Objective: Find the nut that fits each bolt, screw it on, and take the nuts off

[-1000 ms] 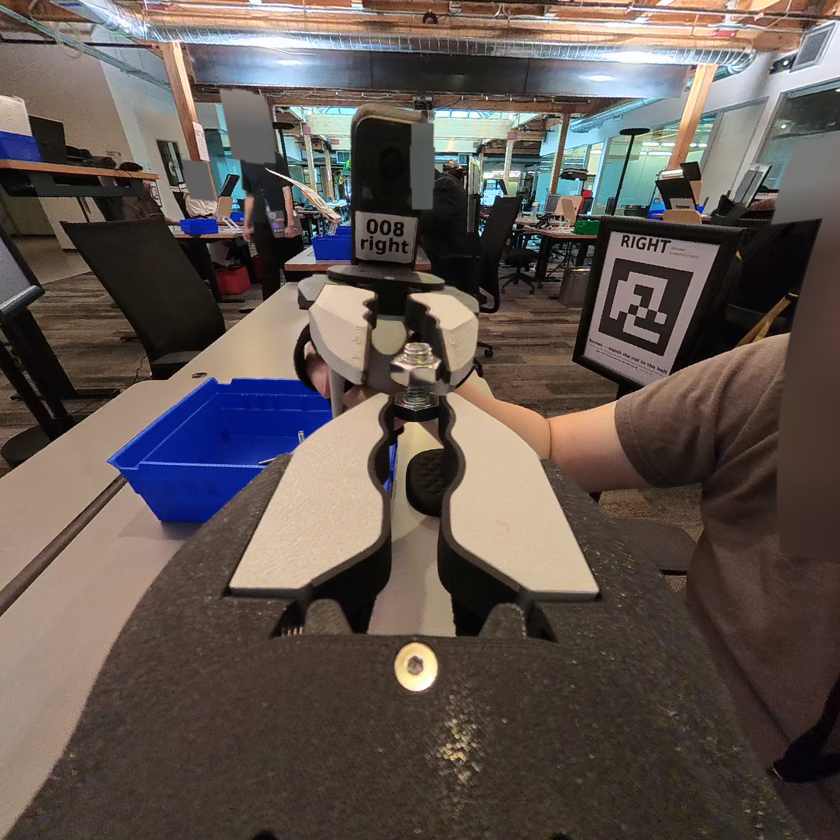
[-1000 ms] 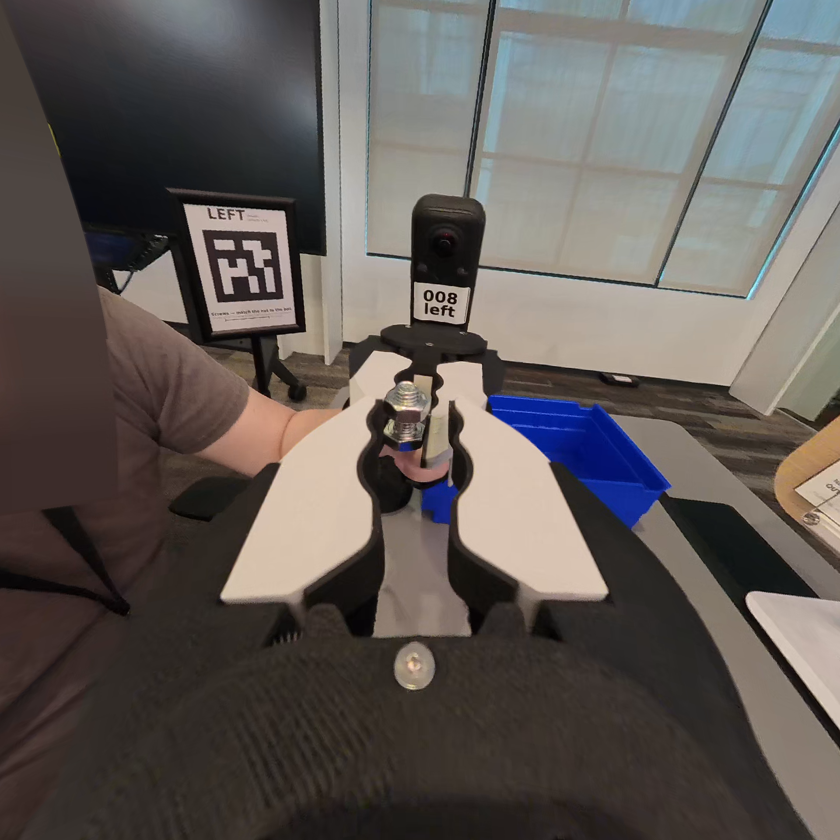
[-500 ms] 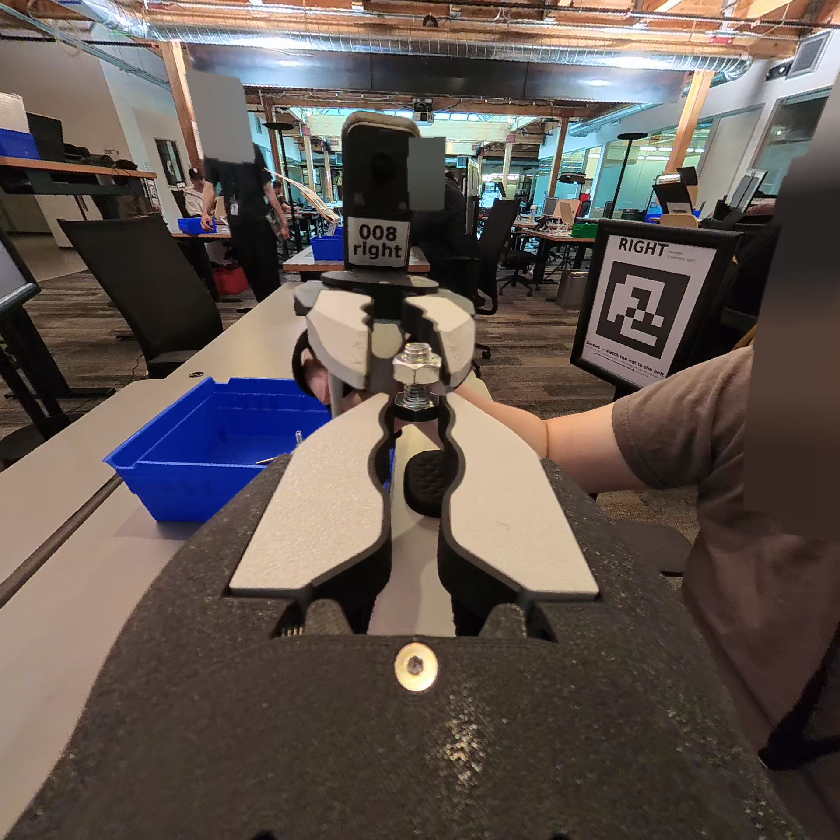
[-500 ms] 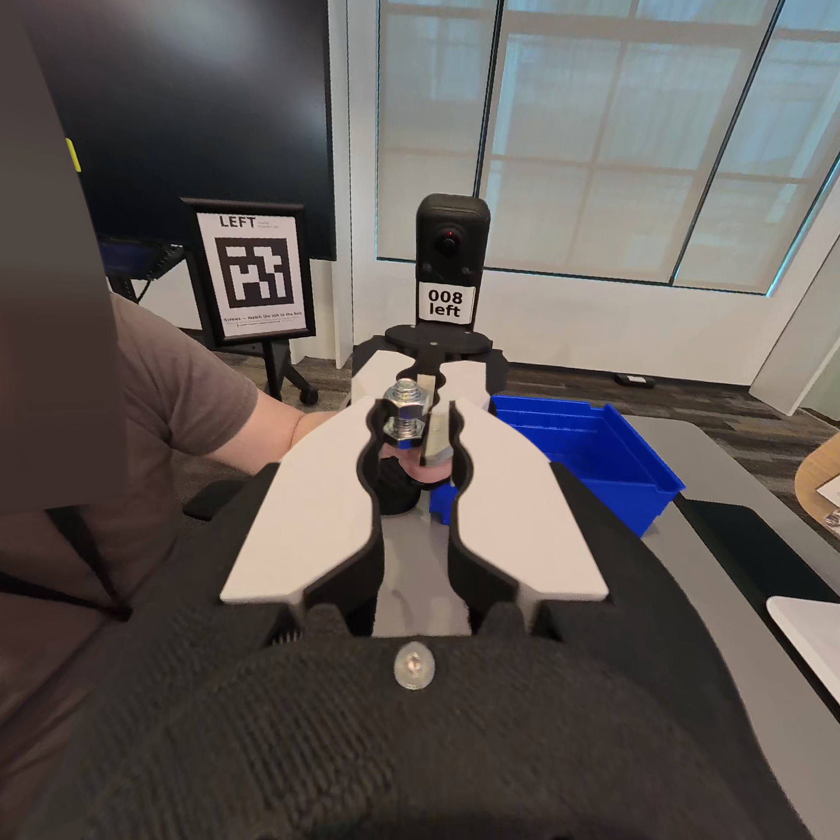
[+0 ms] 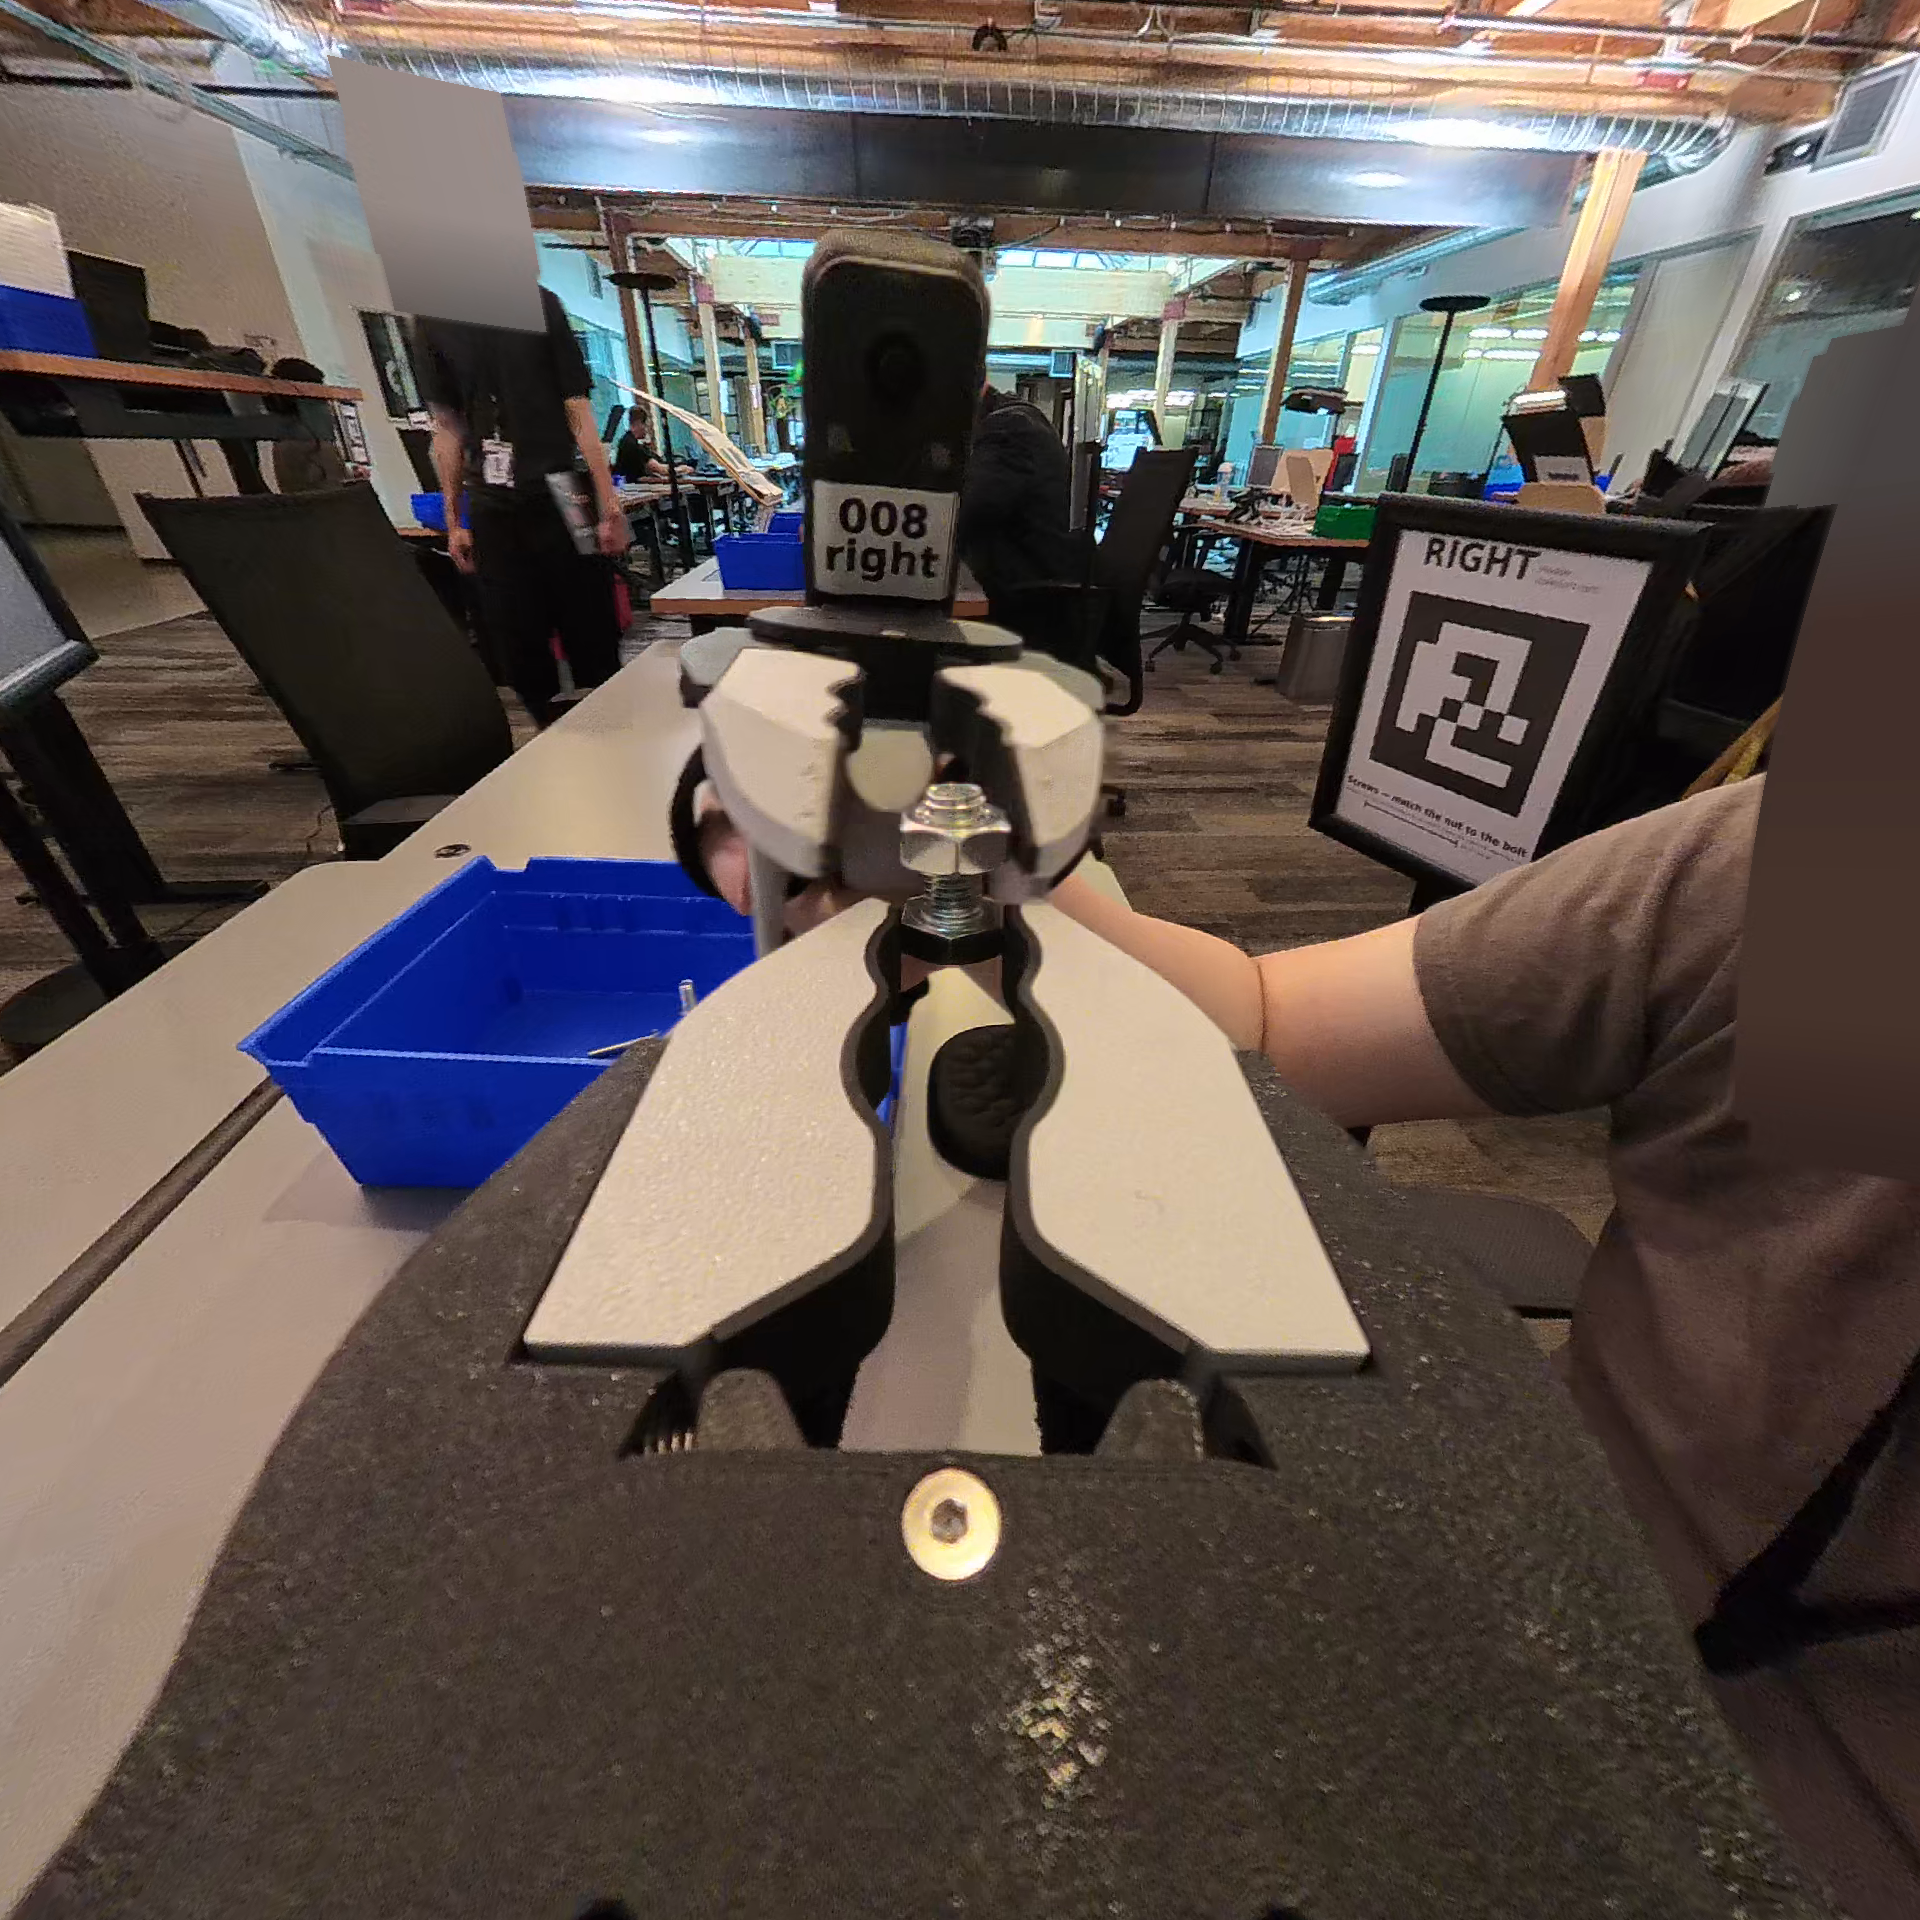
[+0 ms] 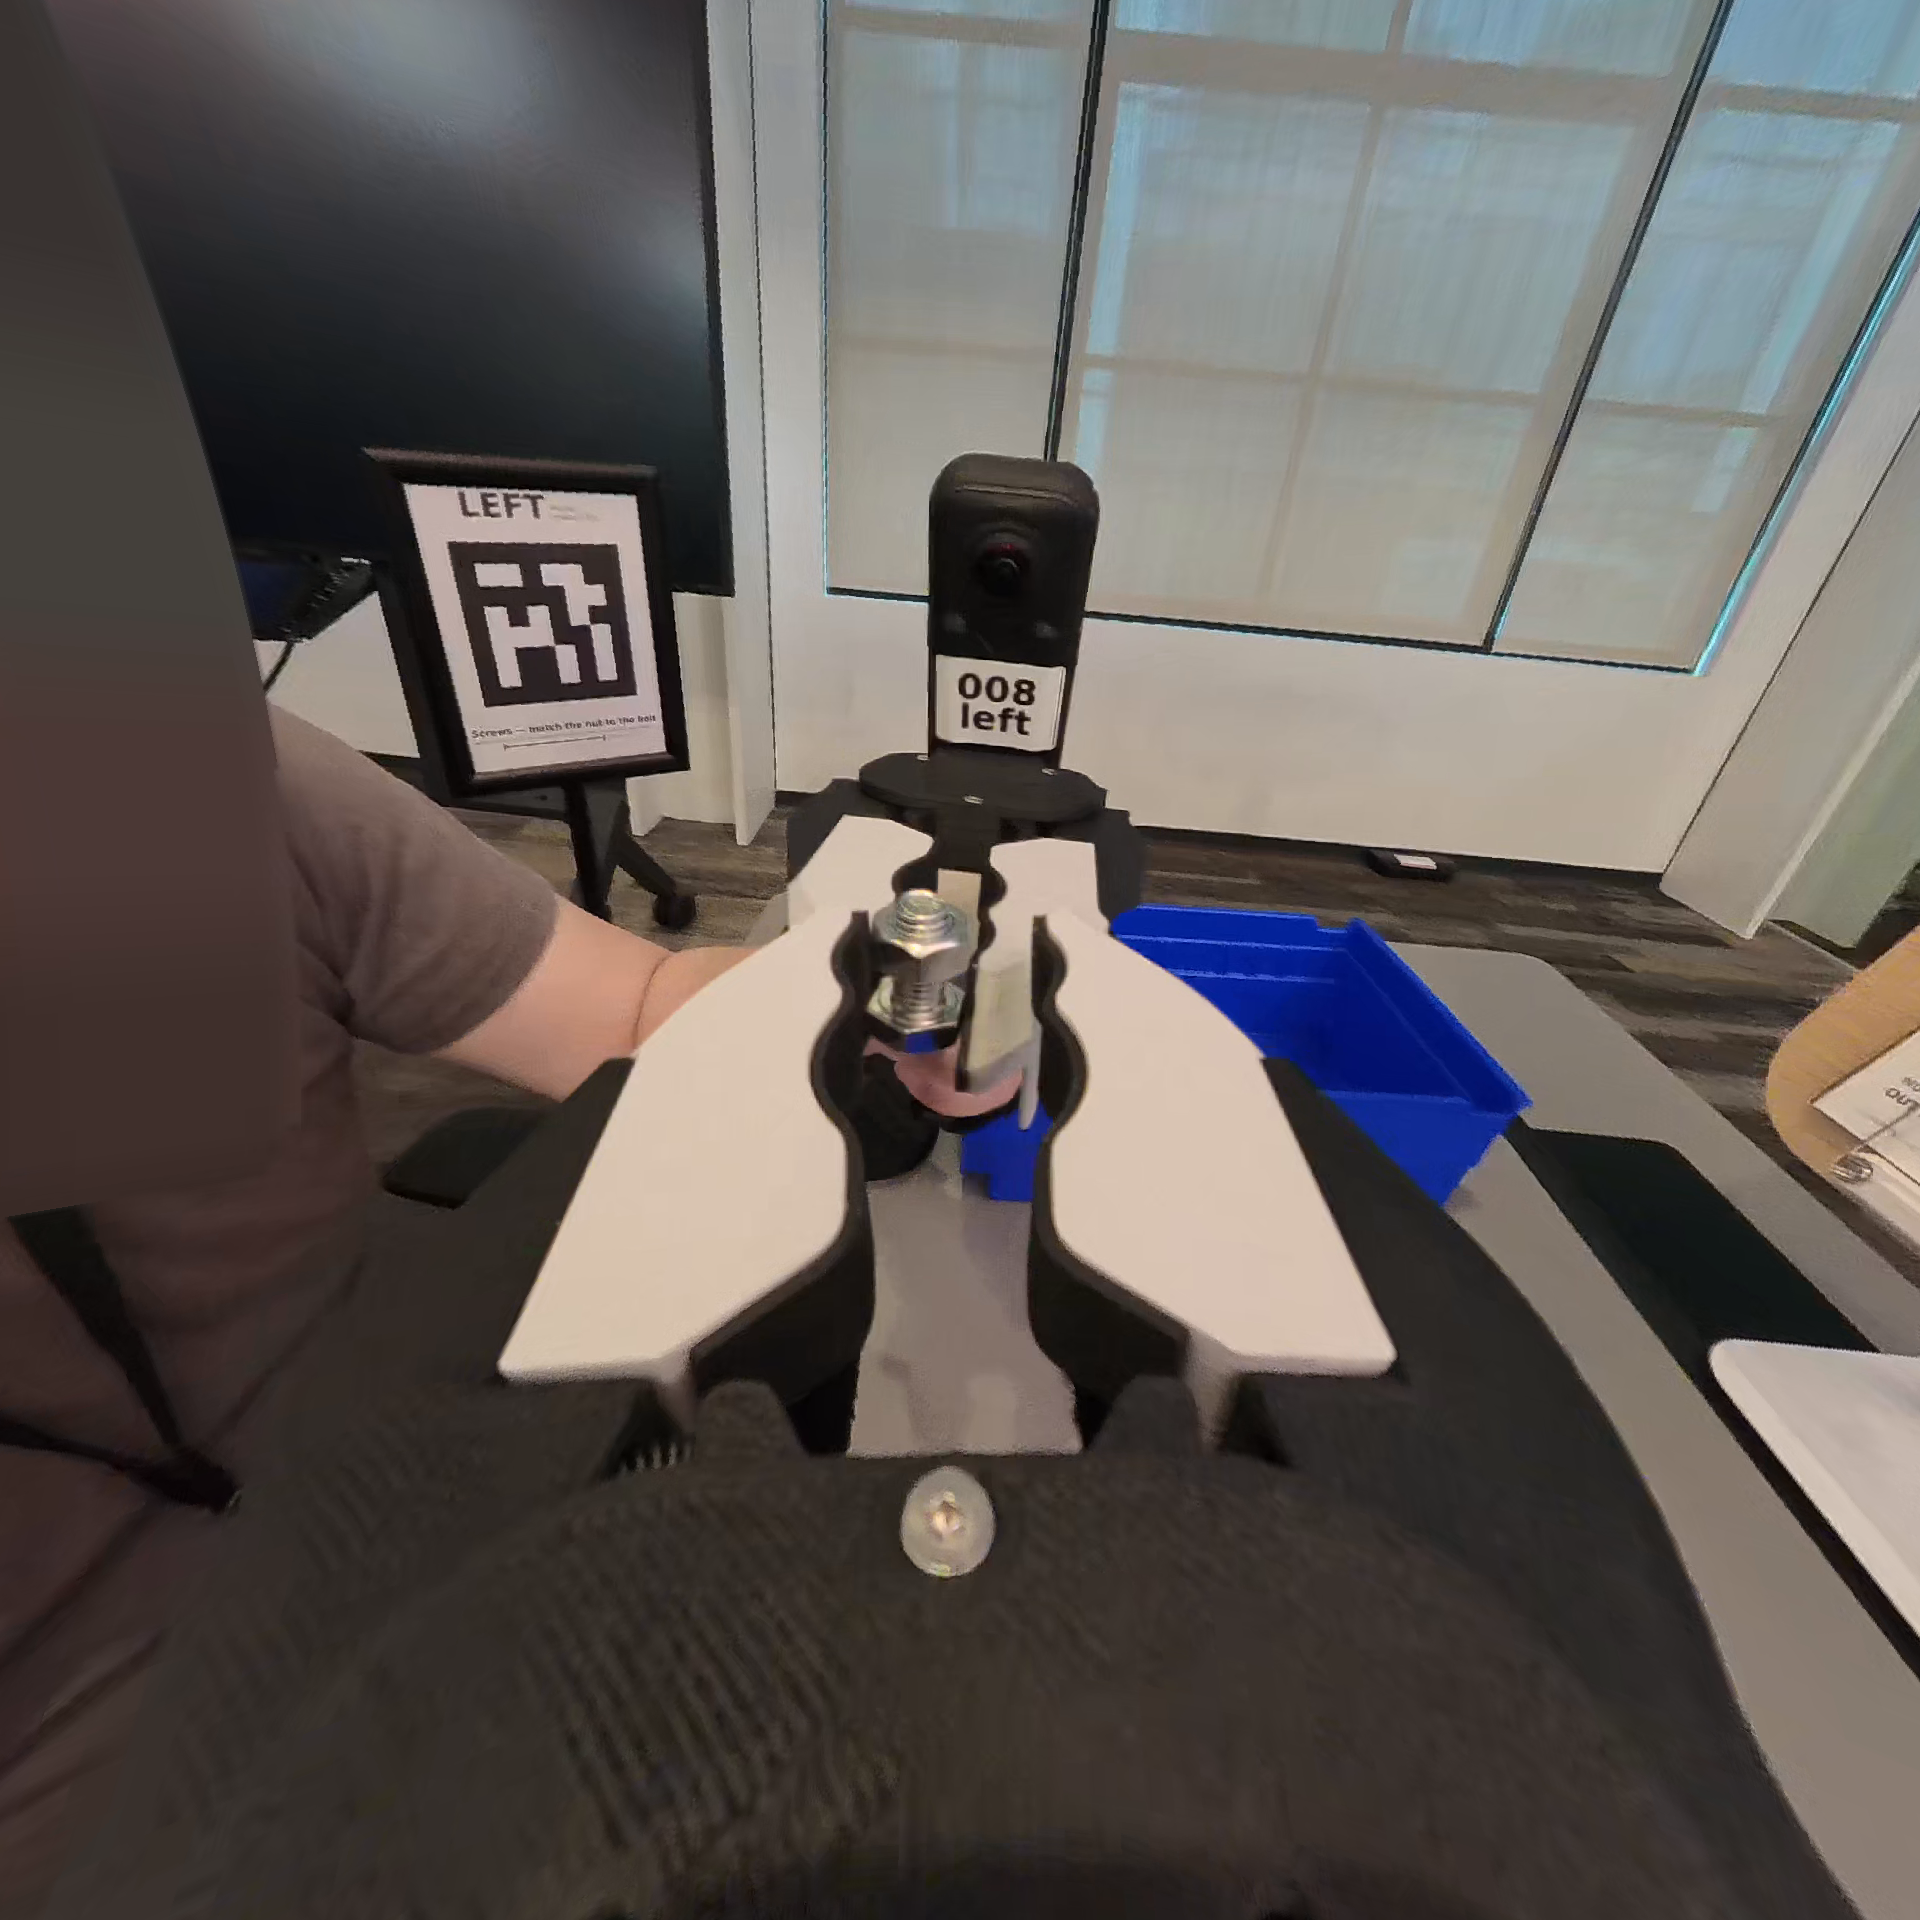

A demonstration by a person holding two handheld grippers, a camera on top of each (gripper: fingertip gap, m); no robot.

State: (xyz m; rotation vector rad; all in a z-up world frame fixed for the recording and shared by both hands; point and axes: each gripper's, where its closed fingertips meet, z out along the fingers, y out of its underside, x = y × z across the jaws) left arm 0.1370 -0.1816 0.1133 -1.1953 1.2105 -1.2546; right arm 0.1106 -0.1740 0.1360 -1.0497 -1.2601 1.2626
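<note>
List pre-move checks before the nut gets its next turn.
1. Left gripper shut on the head end of the threaded silver bolt: ok.
2. Right gripper shut on the silver hex nut: ok.
3. Nut is on the thread, with the bolt tip showing above it: ok.
4. Threads seated cleanly, not crossed: cannot tell.
5. Bolt upright between the two grippers: ok.
6. Blue plastic bin apart from both grippers: ok.
</note>
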